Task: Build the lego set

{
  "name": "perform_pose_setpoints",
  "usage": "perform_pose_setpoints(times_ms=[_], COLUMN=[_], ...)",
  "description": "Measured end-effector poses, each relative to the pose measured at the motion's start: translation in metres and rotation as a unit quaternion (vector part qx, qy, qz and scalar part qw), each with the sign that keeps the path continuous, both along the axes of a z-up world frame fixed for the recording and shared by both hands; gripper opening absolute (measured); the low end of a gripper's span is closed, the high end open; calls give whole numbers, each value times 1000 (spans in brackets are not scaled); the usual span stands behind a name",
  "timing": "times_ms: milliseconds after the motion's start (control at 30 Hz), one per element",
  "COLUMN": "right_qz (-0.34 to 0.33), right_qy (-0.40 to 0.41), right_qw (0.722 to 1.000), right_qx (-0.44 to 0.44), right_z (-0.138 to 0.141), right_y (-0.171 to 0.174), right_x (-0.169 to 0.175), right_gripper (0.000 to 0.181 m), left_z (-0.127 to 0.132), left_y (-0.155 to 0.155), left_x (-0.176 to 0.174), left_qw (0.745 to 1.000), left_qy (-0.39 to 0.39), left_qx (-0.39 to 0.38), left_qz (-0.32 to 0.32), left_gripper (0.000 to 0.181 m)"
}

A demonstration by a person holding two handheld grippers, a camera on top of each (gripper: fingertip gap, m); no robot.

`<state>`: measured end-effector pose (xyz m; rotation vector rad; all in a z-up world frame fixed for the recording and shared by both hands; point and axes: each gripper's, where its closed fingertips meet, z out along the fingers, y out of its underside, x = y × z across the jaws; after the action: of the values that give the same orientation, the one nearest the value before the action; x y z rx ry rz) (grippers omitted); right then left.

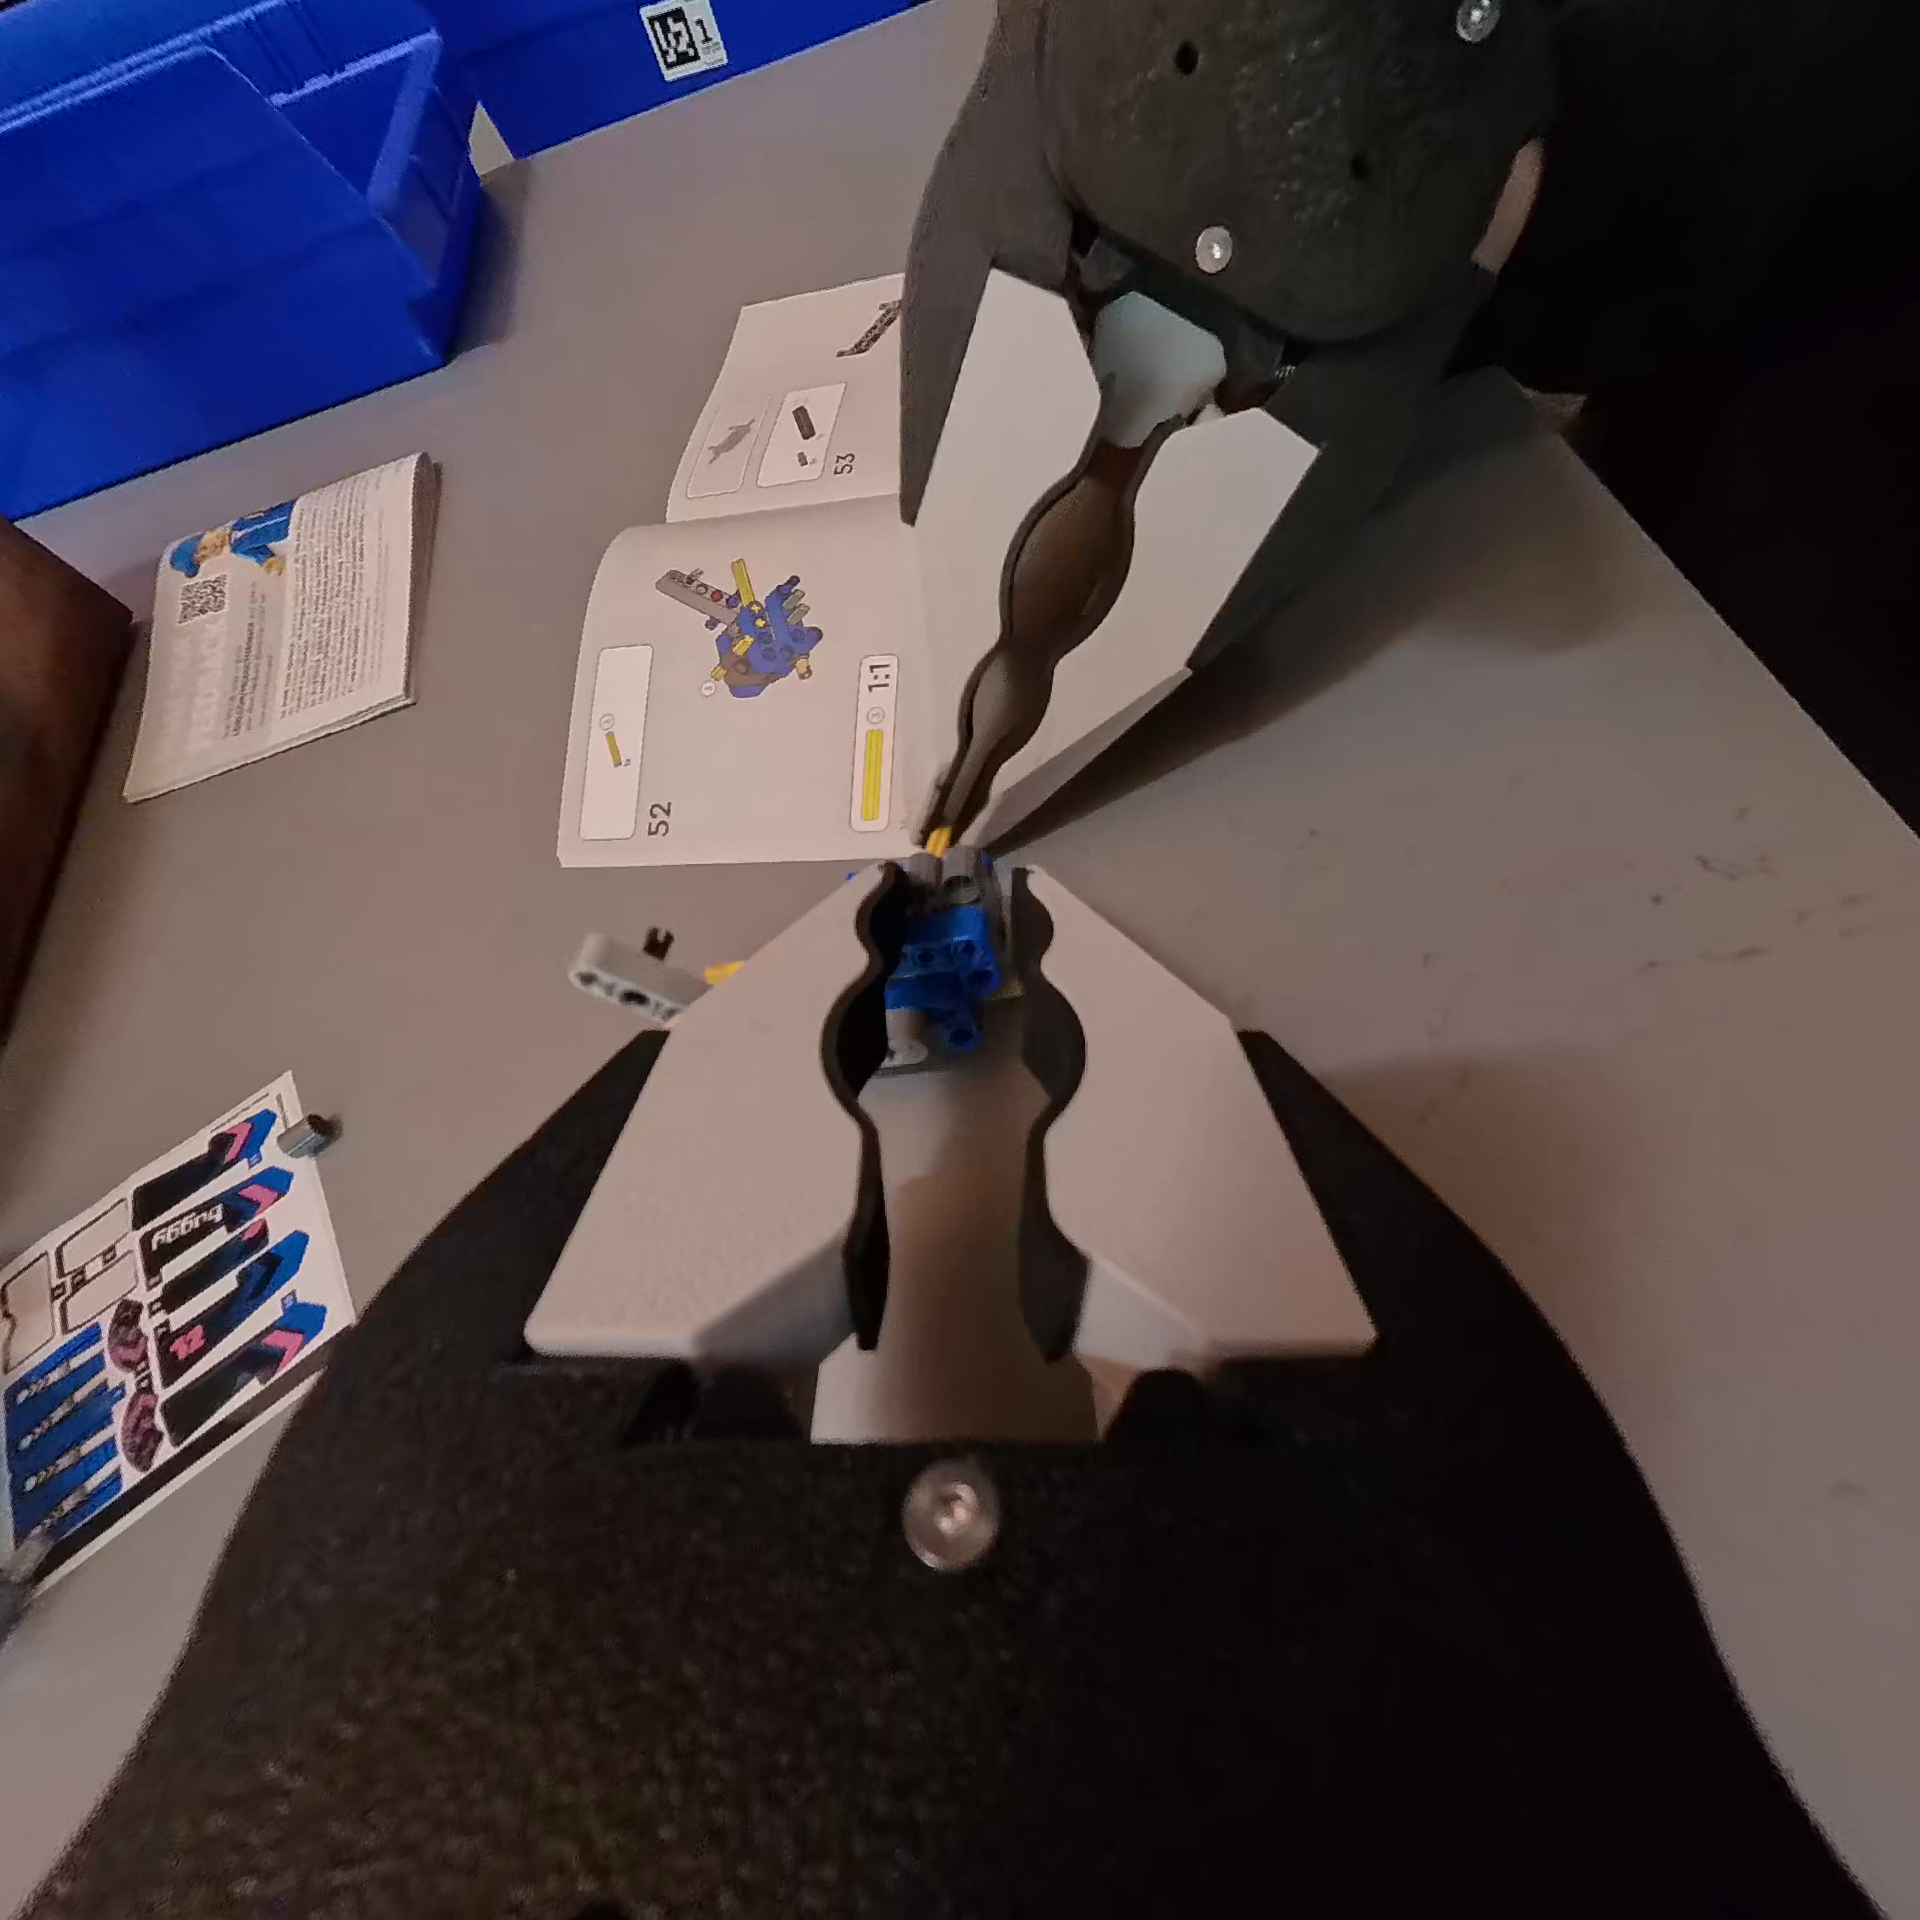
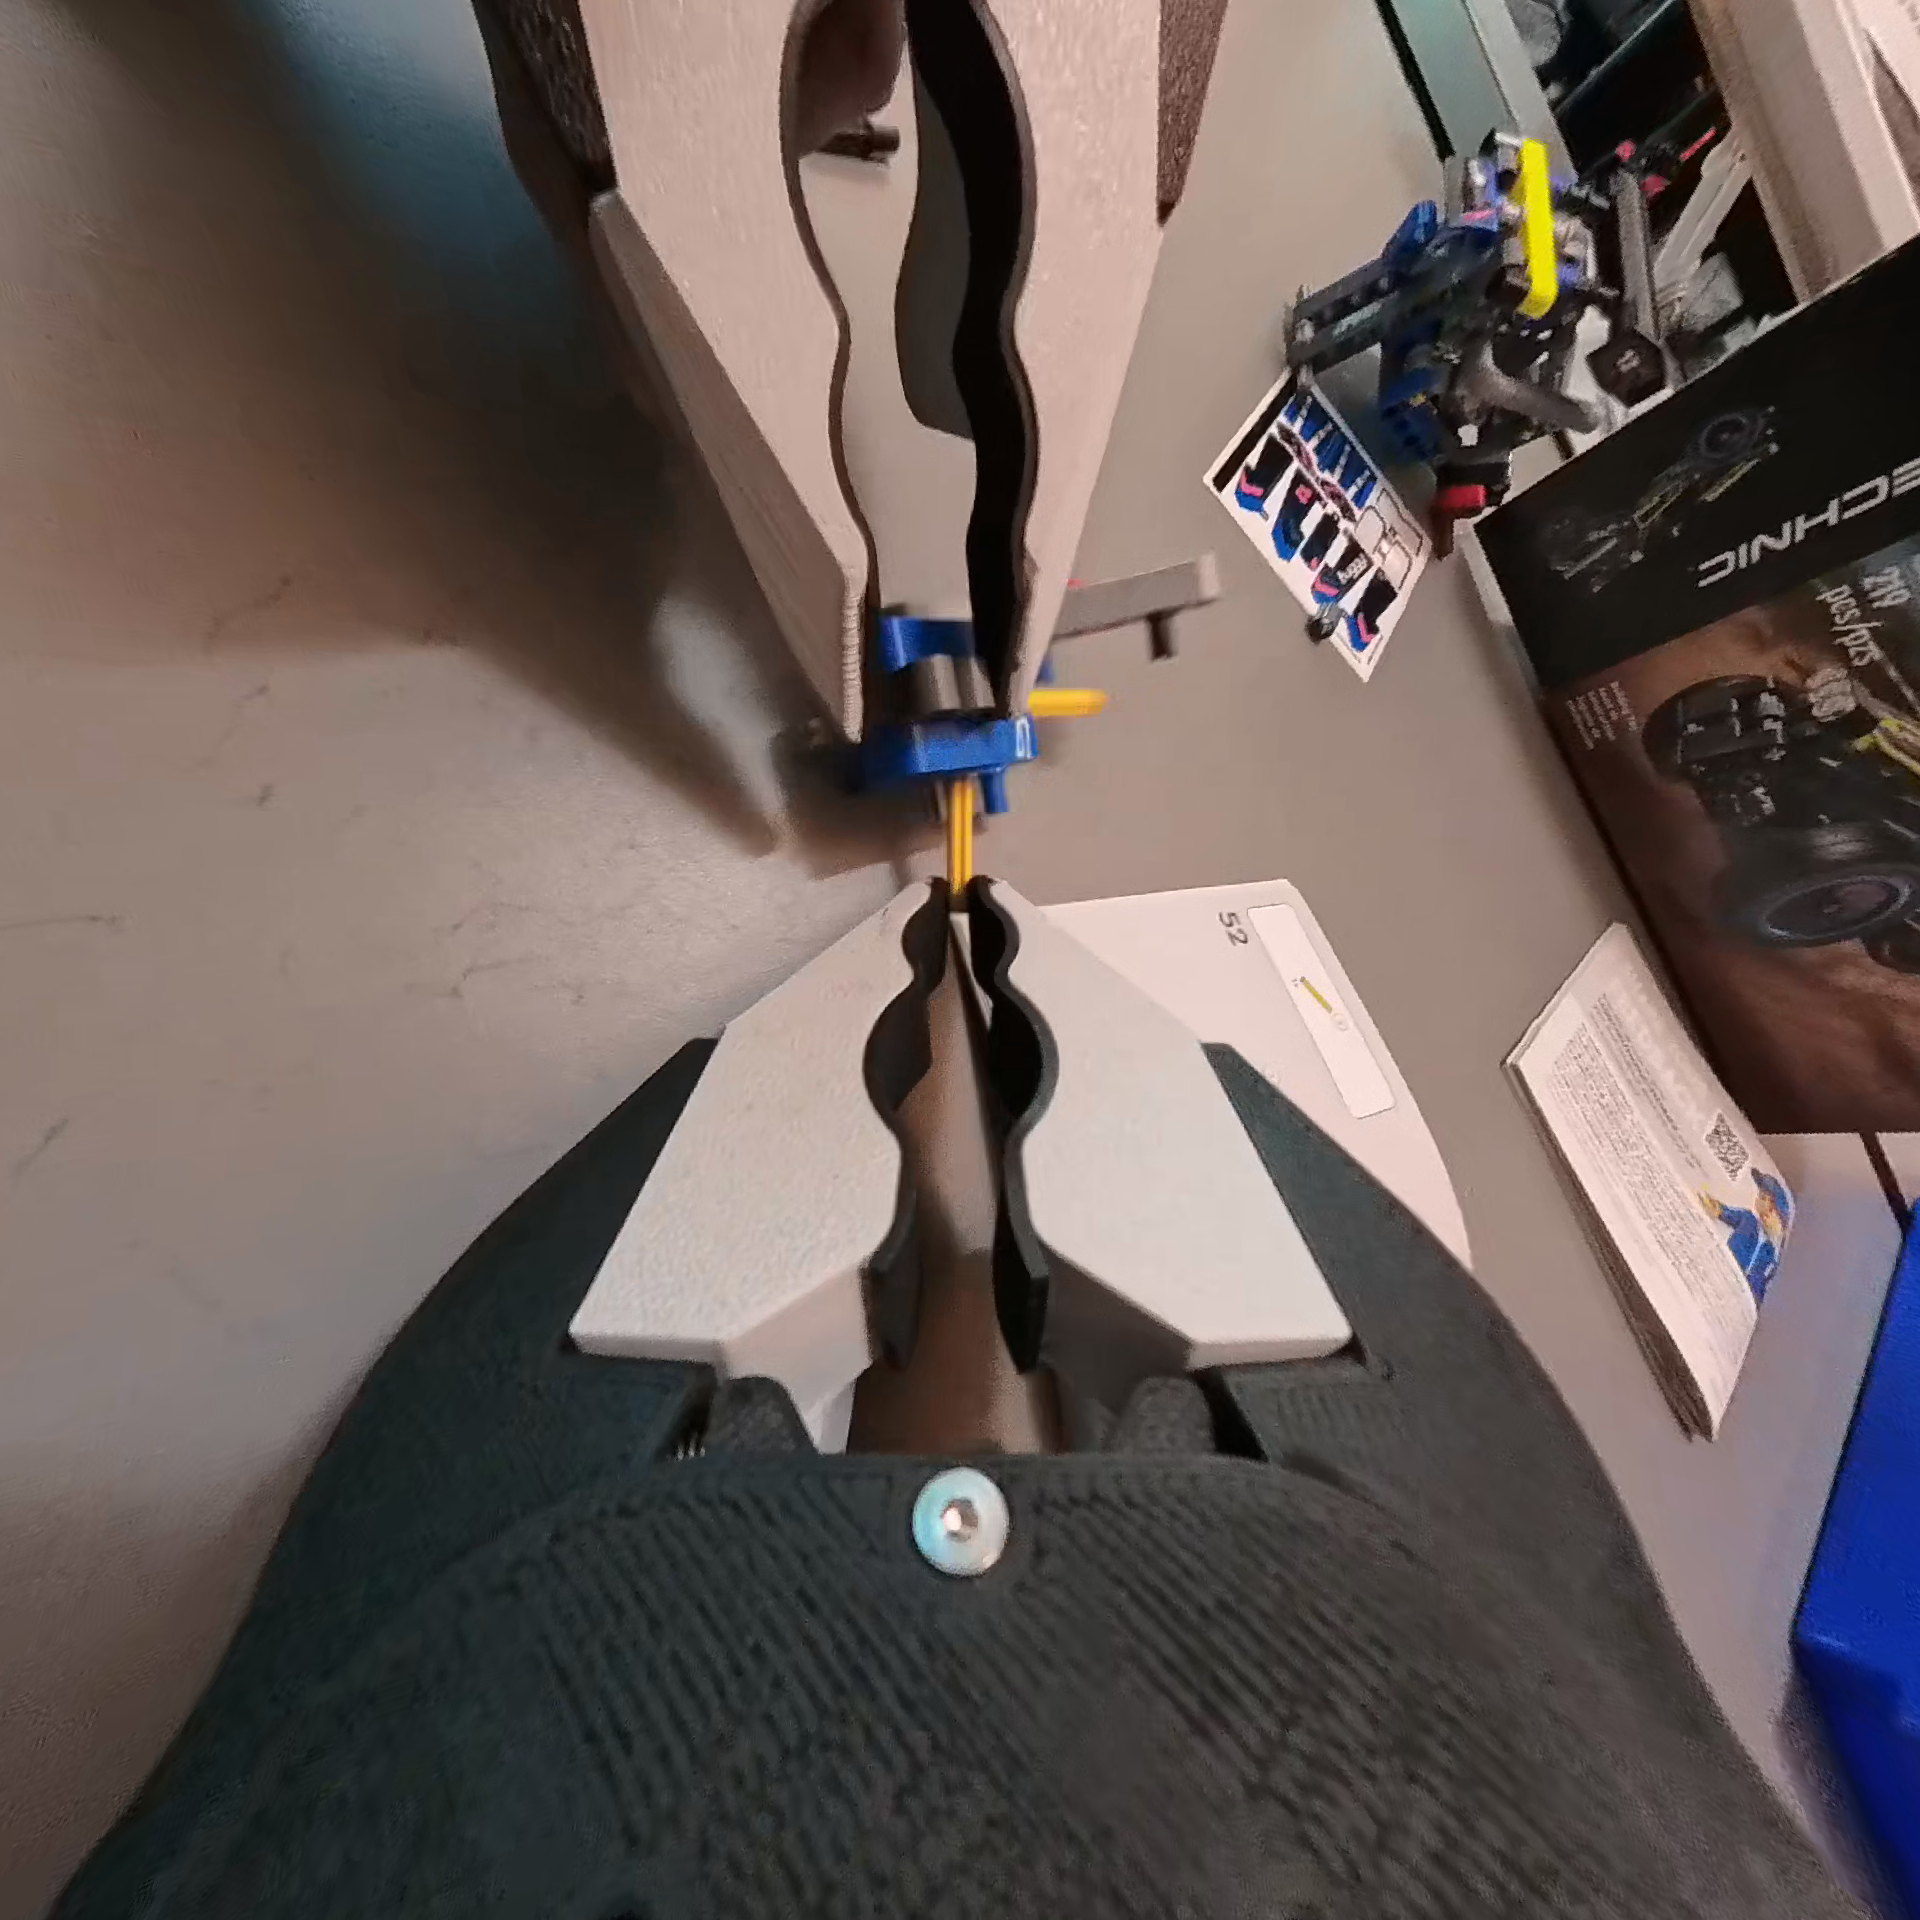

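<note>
— Bench in grey fills both views, scuffed in places. What sits on it?

— Blue storage bins stand along its far edge in the left wrist view. A dark set box lies at the bench's side in the right wrist view, and a partly built blue and black vehicle with a yellow beam stands beyond it.

— And the paper?

— An open instruction booklet lies just behind the meeting point of the tools. A closed leaflet lies to one side, well apart from a sticker sheet nearer the camera.

— What are the tongs doing?

— The left tongs are clamped on a small blue and grey assembly, held over the bench at the booklet's near edge. The right tongs are pinched tight on a thin yellow axle. Its far end enters the assembly's blue top piece.

— Any loose parts?

— A grey beam with a black pin lies on the bench just beside the left tongs. A tiny grey connector rests at the corner of the sticker sheet.
</note>
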<state>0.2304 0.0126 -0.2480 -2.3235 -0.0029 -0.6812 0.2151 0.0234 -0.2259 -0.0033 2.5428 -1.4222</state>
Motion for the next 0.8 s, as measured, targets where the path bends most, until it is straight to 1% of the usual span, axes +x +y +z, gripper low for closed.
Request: perform_pose_setpoints(times_ms=[133, 233, 333, 400, 467, 533, 633, 700, 767, 800], right_qz=[12, 12, 18, 24, 39, 44, 50, 47, 48, 47], right_qy=[-15, -25, -63, -109, -130, -146, -155, -152, -148, -144], right_qw=[1000, 1000, 998, 994, 991, 988, 987, 987, 988, 988], right_qx=[-6, -5, 3, 11, 14, 2, -1, 2, 7, 10], right_z=[3, 8, 23, 39, 47, 47, 47, 48, 50, 50], right_y=[3, 1, -2, -1, 4, 7, 10, 10, 10, 10], right_x=[1, 1, 2, 1, -4, -7, -11, -11, -12, -13], right_gripper=[3, 3, 3, 3, 3, 3, 3, 4, 3, 4], left_z=[-1, 2, 14, 26, 34, 38, 35, 34, 37, 37], left_y=[0, 0, 0, -1, -3, -5, -6, -5, -4, -3], left_x=[1, 1, 2, 2, 0, -2, -3, -2, -1, -1], left_qw=[1000, 1000, 999, 998, 996, 996, 997, 998, 998, 998], left_qy=[-2, -2, 9, 21, 42, 47, 33, 21, 14, 14], left_qx=[4, -7, -37, -65, -76, -78, -59, -50, -54, -52], left_qz=[2, 2, 7, 15, 19, 23, 23, 25, 29, 27], left_gripper=[17, 20, 22, 20, 16, 14, 0, 1, 6, 5])
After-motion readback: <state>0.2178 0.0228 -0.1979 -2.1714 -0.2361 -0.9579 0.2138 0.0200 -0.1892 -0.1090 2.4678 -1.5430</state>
